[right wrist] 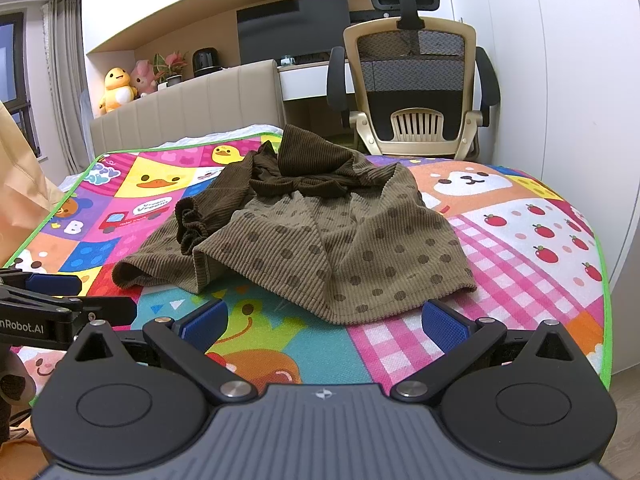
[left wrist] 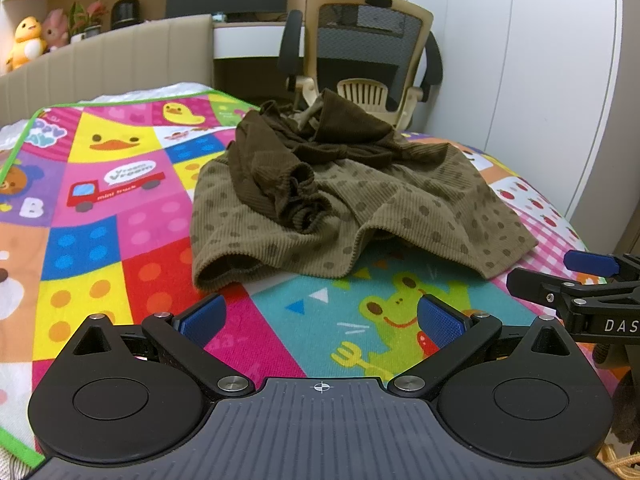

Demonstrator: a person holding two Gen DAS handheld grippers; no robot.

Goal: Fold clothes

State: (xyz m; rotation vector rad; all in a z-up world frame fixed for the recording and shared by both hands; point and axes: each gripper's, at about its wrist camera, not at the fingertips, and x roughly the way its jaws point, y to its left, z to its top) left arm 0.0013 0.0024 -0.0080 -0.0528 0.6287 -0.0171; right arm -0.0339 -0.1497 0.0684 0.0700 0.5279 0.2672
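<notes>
A brown ribbed garment (left wrist: 352, 196) with dark dots lies crumpled on the colourful play mat (left wrist: 100, 208), its dark brown sleeves bunched on top. In the right wrist view the same garment (right wrist: 320, 236) sits just beyond the fingers. My left gripper (left wrist: 320, 318) stands open over the frog picture, a little short of the hem, holding nothing. My right gripper (right wrist: 324, 322) is open too, its blue pads (right wrist: 444, 326) close to the hem's near edge. Each gripper shows at the side of the other's view: the right one (left wrist: 576, 280), the left one (right wrist: 60, 292).
An office chair (right wrist: 412, 80) stands beyond the mat's far edge by a desk with a monitor (right wrist: 292, 24). A beige headboard (right wrist: 188, 108) runs along the back left, with plush toys (right wrist: 118, 88) above. A white wall (right wrist: 560, 80) is on the right. The mat's right edge (right wrist: 606, 300) drops off.
</notes>
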